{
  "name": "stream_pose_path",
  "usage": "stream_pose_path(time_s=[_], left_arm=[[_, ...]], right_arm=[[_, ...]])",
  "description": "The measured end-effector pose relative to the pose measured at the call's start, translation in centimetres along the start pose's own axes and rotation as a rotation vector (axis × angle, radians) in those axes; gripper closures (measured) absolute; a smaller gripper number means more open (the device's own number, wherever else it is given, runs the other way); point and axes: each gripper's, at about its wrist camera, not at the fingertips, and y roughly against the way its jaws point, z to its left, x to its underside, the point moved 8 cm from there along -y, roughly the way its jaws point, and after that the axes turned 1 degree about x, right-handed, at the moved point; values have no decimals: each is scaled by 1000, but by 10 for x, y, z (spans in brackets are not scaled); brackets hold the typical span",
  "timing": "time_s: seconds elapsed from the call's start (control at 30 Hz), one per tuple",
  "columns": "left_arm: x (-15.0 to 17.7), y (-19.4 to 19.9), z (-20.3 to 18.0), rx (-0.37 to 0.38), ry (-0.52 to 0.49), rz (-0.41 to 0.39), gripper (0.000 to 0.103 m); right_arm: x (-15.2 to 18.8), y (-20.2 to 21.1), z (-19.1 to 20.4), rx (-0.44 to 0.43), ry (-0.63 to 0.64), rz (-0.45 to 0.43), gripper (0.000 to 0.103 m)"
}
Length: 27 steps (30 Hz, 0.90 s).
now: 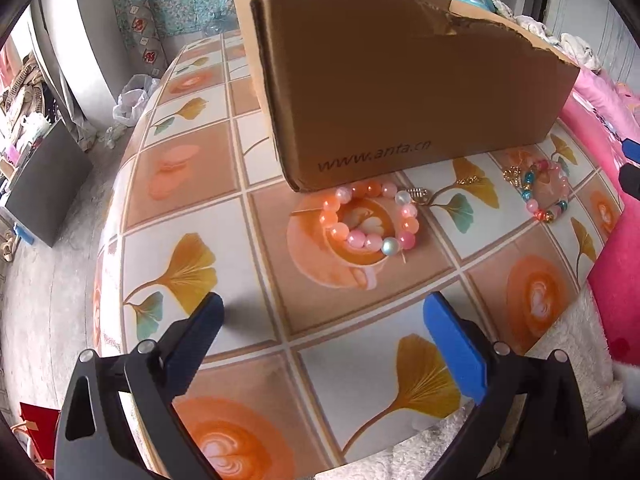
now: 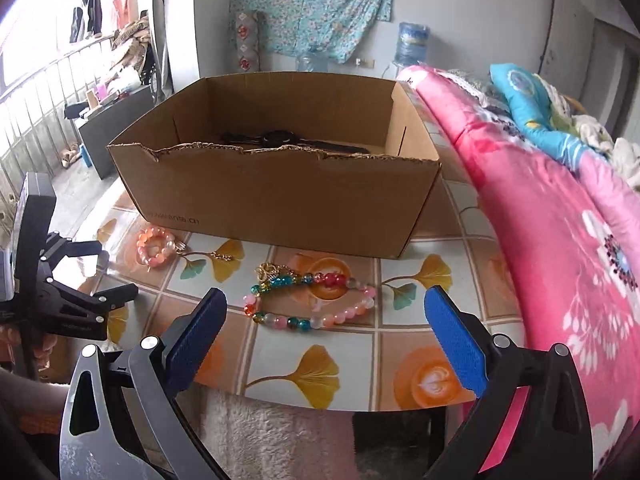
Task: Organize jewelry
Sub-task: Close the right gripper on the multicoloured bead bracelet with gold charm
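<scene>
A pink and orange bead bracelet (image 1: 370,216) lies on the table just in front of a brown cardboard box (image 1: 400,92); it also shows in the right wrist view (image 2: 155,247). A multicoloured bead bracelet (image 2: 312,302) with gold charms lies to its right, also in the left wrist view (image 1: 546,192). The box (image 2: 276,196) is open on top and holds a dark watch (image 2: 280,138). My left gripper (image 1: 324,316) is open and empty, short of the pink bracelet. My right gripper (image 2: 326,310) is open and empty, with the multicoloured bracelet between its fingers' line of sight.
The table (image 1: 192,216) has a tiled cloth with leaf and coffee-cup prints. A pink floral quilt (image 2: 560,220) lies along the right side. A white fluffy cloth (image 2: 272,436) hangs below the table's near edge. A dark cabinet (image 1: 44,184) stands on the floor at left.
</scene>
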Motion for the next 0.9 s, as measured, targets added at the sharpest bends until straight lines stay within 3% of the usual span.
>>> stream_pose_path(time_s=[0.1, 0.2, 0.3, 0.4, 0.53, 0.6, 0.9], left_arm=[[-2, 1, 0, -10, -19, 16, 5], [-7, 18, -1, -42, -26, -63, 6], [-18, 41, -18, 82, -12, -163, 6], [-30, 50, -44, 205, -17, -207, 12], [-41, 40, -89, 314, -76, -177, 25], [-43, 32, -110, 345, -109, -158, 37], [-59, -11, -147, 381, -124, -52, 71]], right_arm=[[2, -13, -10, -19, -50, 32, 17], [3, -24, -22, -51, -113, 60, 25], [3, -33, -30, -62, -132, 76, 33], [1, -41, -34, -60, -131, 90, 41], [1, -48, -39, -61, -144, 105, 48], [1, -50, -41, -67, -151, 111, 54], [8, -60, -39, -87, -137, 140, 70]])
